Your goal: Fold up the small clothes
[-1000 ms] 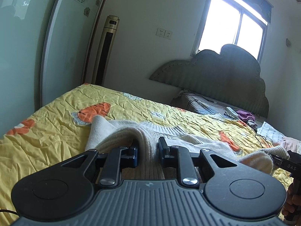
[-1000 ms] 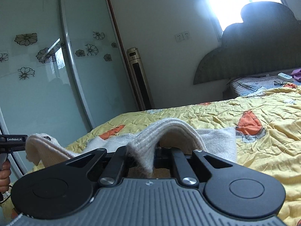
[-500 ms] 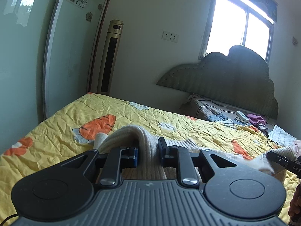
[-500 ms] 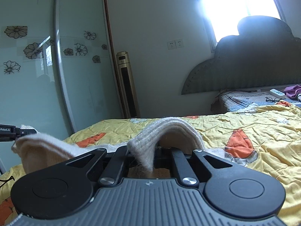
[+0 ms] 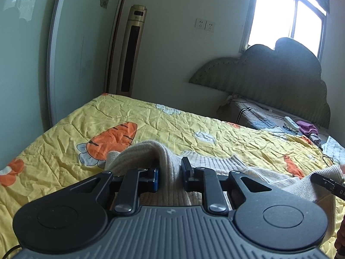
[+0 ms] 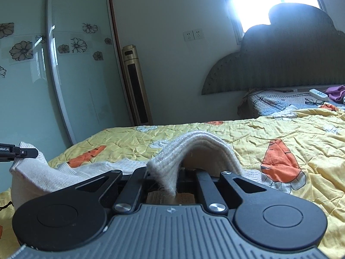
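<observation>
Both tongs are carried further over the bed (image 5: 194, 129) than a second ago | left tongs (image 5: 170, 178) are clamped on the sweater (image 5: 148, 151) | right tongs (image 6: 187, 179) are clamped on its other edge | sweater is partly spread on the bed

The left gripper (image 5: 170, 178) and the right gripper (image 6: 172, 180) both point slightly downward, each clamped on cream knit fabric.
</observation>
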Demonstrator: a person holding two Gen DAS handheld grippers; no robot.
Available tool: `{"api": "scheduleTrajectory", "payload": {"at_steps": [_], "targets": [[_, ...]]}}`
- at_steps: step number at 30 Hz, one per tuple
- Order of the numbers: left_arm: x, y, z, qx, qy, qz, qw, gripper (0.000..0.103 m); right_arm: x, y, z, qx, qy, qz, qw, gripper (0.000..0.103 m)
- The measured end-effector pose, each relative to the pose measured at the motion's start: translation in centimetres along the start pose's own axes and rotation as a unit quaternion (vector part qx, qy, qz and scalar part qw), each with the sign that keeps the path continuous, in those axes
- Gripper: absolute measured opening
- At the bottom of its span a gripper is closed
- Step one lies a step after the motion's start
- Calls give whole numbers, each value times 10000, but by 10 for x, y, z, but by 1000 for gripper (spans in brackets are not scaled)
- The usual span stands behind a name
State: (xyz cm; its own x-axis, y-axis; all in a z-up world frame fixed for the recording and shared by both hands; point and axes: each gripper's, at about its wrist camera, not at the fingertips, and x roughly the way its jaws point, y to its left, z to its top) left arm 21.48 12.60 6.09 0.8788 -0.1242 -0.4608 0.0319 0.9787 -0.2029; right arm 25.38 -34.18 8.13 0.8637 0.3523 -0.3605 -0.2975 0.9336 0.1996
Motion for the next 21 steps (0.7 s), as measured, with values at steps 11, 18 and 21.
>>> {"api": "scheduleTrajectory", "payload": {"at_steps": [11, 18, 21], "targets": [[81, 12, -7, -384, 979, 274, 9941, 21, 54, -35, -14, 856, 649, -52, 9942, 10], [80, 25, 1, -809, 1166, -209, 9897, 46, 68, -42, -18, 1119, 1044, 49, 9882, 48], [80, 41, 8, -1439, 1129, -494, 9819, 65, 69, -43, -11, 1174, 1005, 177, 9878, 71]]}}
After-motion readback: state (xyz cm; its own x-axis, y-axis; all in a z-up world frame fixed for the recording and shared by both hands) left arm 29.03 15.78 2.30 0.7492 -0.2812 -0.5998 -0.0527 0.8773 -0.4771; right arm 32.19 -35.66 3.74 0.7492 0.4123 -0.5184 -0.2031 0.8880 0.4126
